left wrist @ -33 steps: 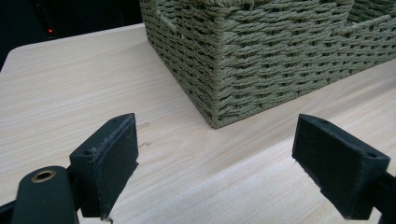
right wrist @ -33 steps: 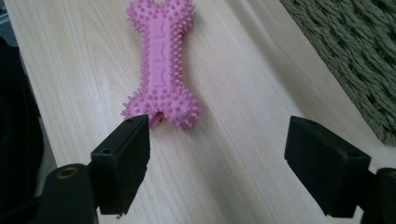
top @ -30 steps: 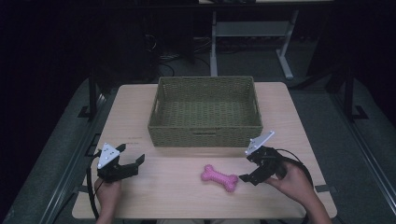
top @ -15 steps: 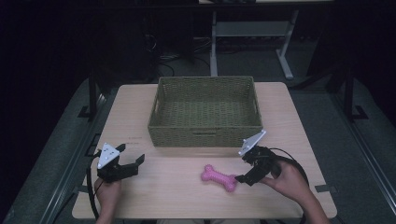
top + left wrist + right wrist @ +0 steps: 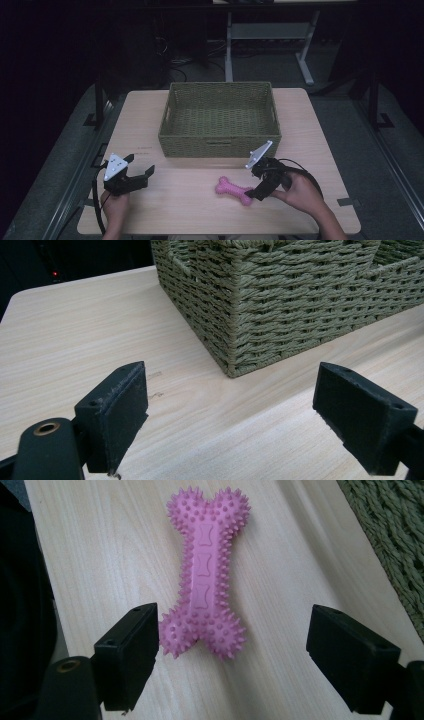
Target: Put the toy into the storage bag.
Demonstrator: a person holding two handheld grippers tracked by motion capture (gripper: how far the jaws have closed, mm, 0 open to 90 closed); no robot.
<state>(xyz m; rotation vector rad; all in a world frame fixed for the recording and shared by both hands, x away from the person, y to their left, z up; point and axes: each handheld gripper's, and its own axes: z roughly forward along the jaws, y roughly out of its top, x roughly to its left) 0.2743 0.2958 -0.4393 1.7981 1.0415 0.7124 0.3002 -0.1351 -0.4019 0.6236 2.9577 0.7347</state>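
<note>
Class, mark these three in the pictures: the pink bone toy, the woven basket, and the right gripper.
pink bone toy (image 5: 203, 575), right gripper view, on its flat middle shaft.
woven basket (image 5: 220, 148), high view, on its near outer wall.
right gripper (image 5: 254, 194), high view, midway between its open jaws.

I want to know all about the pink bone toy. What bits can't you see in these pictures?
- Pink bone toy: its underside lies on the table in every view.
- High view: the right gripper covers the toy's near end.
- Basket: the left gripper view's top edge cuts it off, inside hidden.
</note>
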